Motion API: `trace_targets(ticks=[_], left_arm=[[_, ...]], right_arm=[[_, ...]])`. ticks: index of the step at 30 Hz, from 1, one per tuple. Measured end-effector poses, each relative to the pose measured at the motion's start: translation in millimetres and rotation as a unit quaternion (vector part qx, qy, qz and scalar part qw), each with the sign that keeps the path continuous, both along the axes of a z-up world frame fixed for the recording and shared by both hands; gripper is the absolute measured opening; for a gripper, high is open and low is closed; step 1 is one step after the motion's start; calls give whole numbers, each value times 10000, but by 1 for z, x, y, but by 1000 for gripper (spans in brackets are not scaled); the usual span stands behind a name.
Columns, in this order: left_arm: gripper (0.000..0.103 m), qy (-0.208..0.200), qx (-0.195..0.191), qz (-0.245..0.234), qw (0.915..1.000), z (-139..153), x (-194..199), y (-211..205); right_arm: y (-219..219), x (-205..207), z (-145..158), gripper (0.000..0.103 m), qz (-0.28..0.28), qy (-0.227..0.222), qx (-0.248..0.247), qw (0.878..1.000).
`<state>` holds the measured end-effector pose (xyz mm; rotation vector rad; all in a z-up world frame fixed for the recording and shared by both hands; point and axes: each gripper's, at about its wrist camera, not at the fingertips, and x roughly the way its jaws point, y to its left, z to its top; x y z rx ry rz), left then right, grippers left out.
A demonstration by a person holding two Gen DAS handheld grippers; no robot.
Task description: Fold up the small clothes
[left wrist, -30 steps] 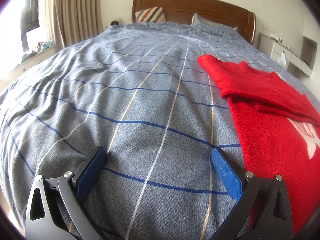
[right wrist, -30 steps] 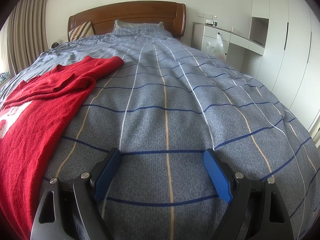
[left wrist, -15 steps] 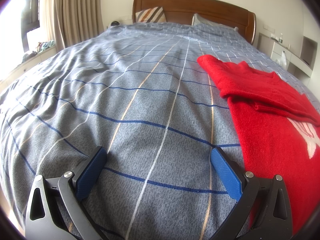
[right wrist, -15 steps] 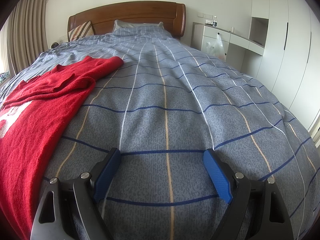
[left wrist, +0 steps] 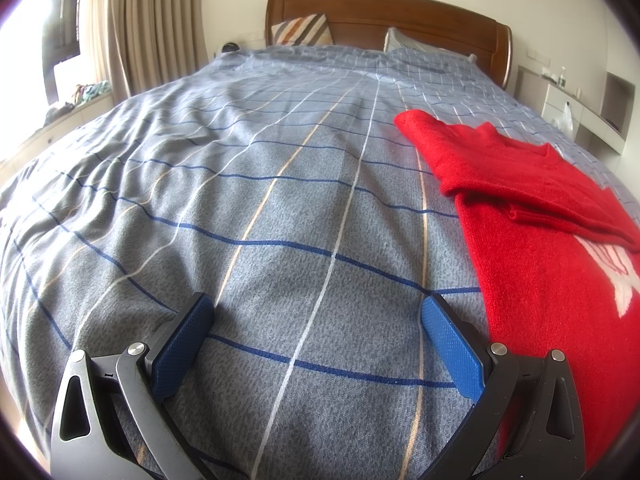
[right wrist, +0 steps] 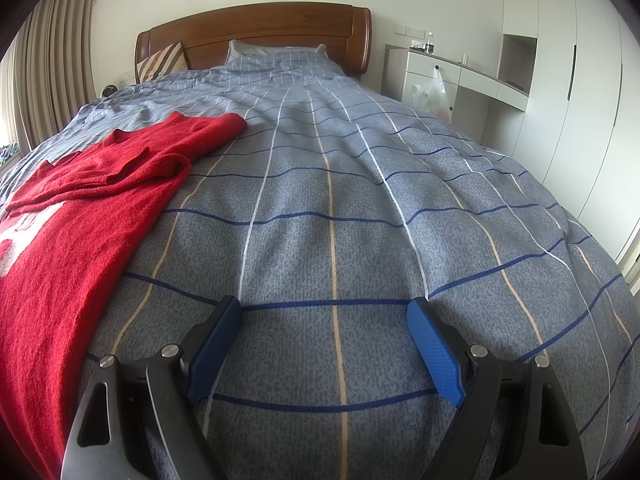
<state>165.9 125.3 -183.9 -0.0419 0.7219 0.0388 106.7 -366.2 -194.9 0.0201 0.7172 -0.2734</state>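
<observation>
A red knitted sweater (left wrist: 532, 248) with a white pattern lies flat on the bed, one sleeve folded across its chest. It fills the right side of the left wrist view and the left side of the right wrist view as the same sweater (right wrist: 72, 240). My left gripper (left wrist: 318, 312) hovers open over bare bedcover just left of the sweater's hem, its blue pads wide apart with nothing between them. Over the cover to the right of the sweater, my right gripper (right wrist: 324, 312) is open too and holds nothing.
The bed (left wrist: 240, 184) has a grey-blue checked cover, a wooden headboard (right wrist: 256, 28) and pillows (right wrist: 276, 58) at the far end. Curtains (left wrist: 152, 28) and a window sill stand on the left. A white desk (right wrist: 452, 76) and wardrobe (right wrist: 580, 92) line the right wall.
</observation>
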Motion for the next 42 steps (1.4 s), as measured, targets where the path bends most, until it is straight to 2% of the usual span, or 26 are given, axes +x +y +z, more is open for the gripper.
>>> trace_targets(ticks=[25,28,31,34,38,40,42], left_arm=[[103,-6,21,28,10000,1,-2,-1],[103,132,8,8,9999,6,-6,0],[102,398,-249,-160,9988,17,-25,5],[102,715,-582,-542,9943,24,-56,1],[102,1421,-788,-1041,9812,17,-81,-22],[102,1647,-750,-1135,9769,11,-89,-34],[101,1859,-751,-1146,9730,4,-96,-43]], right_arm=[[-1,-1,0,84,8,-27,15,10000],[-7,-5,3,84,114,-101,218,9996],[-11,-16,20,84,387,-27,614,9974],[0,-48,46,84,1075,-142,1107,9879],[41,-87,49,84,2299,602,1650,9572],[59,-100,41,84,2554,961,1844,9442],[70,-106,34,84,2615,1188,2022,9363]])
